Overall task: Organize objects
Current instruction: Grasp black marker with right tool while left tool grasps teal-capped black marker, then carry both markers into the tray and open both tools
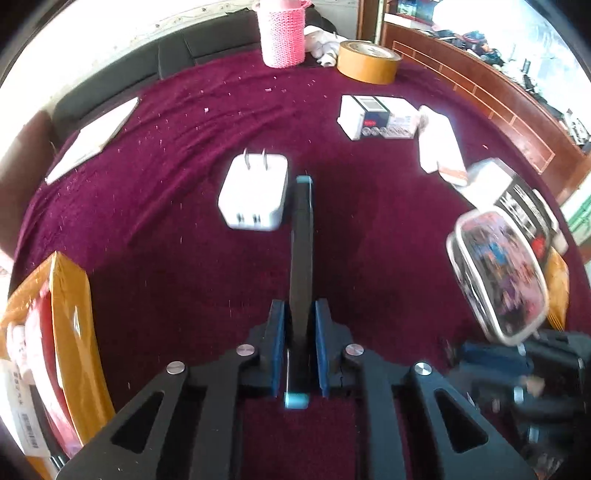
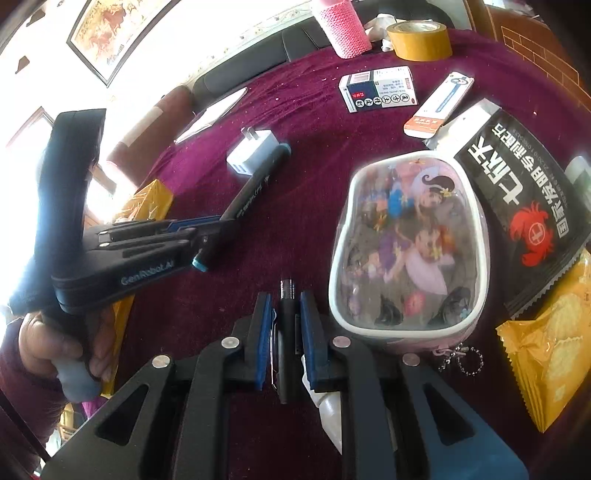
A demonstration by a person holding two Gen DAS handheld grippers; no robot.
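My left gripper [image 1: 300, 310] is shut on a black marker with teal ends [image 1: 301, 251], held above the maroon cloth; it also shows in the right wrist view [image 2: 207, 236] with the marker [image 2: 251, 184] pointing toward a white charger plug [image 2: 253, 153]. The charger [image 1: 255, 192] lies just left of the marker tip. My right gripper [image 2: 285, 306] is shut on a black pen [image 2: 285, 332], left of a clear cartoon pencil pouch [image 2: 406, 247]. The pouch [image 1: 498, 273] appears blurred at the right of the left wrist view.
A pink knitted cup [image 2: 345, 27], a tape roll [image 2: 419, 38], a medicine box [image 2: 378, 88], a slim white box [image 2: 439, 105], a black crab-print packet [image 2: 524, 195] and yellow cracker packs [image 2: 554, 354] lie on the cloth. A notebook [image 1: 92, 140] lies at far left.
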